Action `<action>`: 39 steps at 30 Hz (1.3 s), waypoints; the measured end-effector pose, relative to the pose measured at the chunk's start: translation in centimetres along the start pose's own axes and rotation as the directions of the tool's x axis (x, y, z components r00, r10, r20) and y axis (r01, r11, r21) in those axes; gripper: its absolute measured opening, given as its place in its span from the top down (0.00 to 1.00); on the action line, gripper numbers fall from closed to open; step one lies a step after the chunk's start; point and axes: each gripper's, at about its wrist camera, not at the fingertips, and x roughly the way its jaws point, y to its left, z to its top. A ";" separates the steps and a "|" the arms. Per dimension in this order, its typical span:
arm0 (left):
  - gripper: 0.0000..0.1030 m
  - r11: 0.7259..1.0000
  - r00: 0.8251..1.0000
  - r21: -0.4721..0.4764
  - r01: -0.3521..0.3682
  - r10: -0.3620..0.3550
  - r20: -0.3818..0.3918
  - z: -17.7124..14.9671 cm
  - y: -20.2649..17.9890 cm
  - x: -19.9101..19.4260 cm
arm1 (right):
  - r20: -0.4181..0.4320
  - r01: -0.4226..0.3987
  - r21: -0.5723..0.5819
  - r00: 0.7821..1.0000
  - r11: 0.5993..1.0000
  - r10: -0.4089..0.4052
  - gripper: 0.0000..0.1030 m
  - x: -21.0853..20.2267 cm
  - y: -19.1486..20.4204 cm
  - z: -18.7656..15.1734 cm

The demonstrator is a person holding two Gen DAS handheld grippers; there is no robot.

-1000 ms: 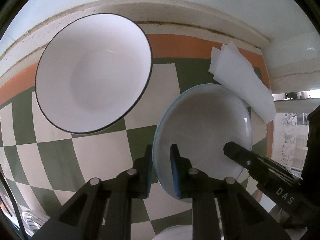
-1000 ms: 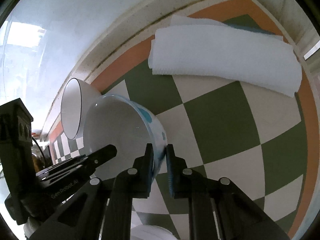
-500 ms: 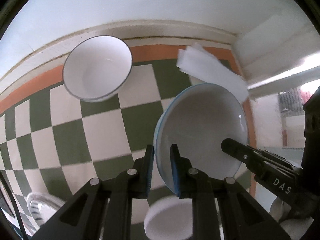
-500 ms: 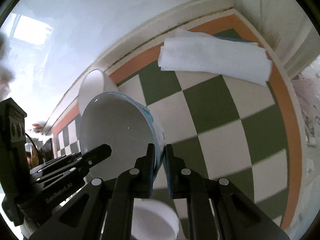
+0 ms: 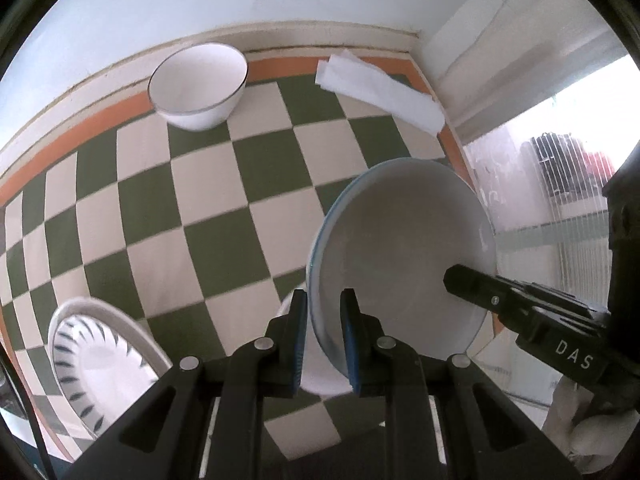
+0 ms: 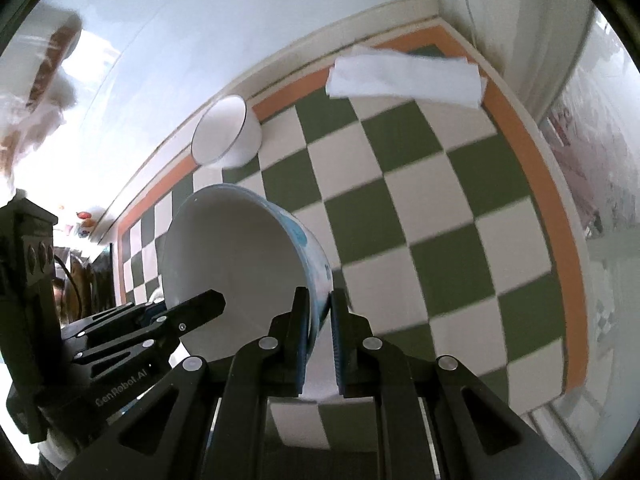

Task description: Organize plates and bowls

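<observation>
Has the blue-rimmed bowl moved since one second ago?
Yes. The blue-rimmed bowl, held by both grippers, has pulled back from the black-rimmed white bowl by the wall, which now looks smaller and farther.

Home kitchen: checkered tablecloth (image 5: 208,216), bowl (image 5: 198,84).

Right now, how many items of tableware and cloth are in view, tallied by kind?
Bowls: 3 (blue-rimmed bowl held by both hand-held grippers, dark-rimmed bowl, white bowl beneath)
Plates: 1 (striped plate)
Folded cloths: 1 (white cloth)
Total: 5
</observation>
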 end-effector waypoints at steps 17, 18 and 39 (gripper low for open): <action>0.86 0.997 0.990 -0.001 -0.074 0.073 -0.120 -3.7 1.4 4.3 | -0.126 0.019 0.012 0.992 1.000 -0.018 0.88 6.0 -0.9 -4.6; 0.86 0.997 0.989 0.003 -0.078 0.078 -0.124 -3.7 1.3 4.5 | -0.130 0.021 0.012 0.991 1.000 -0.019 0.88 6.2 -1.0 -4.6; 0.86 0.996 0.983 0.006 -0.085 0.085 -0.164 -3.9 1.2 5.7 | -0.192 0.060 -0.016 0.979 0.998 -0.062 0.87 7.6 -1.0 -3.6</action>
